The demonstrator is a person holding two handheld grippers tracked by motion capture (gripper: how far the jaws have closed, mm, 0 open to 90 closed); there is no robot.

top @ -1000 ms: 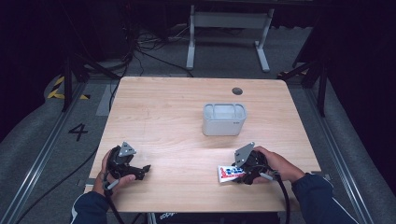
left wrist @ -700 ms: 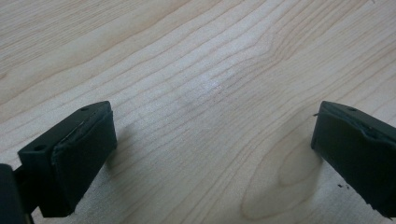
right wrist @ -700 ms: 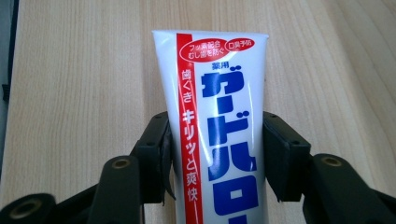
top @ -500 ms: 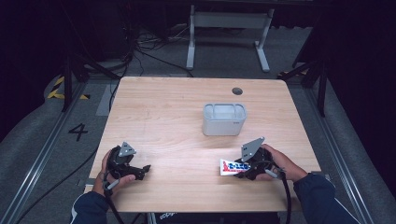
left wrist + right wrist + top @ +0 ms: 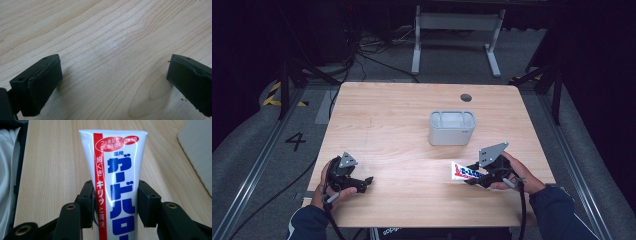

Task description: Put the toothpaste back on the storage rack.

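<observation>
Now the right tongs (image 5: pixel 115 202) have just closed on the toothpaste tube (image 5: pixel 116 175); left tongs (image 5: pixel 112 82) gape empty.

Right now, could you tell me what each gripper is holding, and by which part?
The right gripper grips the toothpaste tube across its body, with the flat crimped end pointing away. The left gripper holds nothing, its jaws open.

Wood table (image 5: pixel 387 125) w/ grey bin (image 5: pixel 452 128) on it.

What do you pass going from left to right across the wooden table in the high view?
Left gripper with open jaws → grey plastic bin → white toothpaste tube with blue and red print → right gripper clamped on that tube.
</observation>
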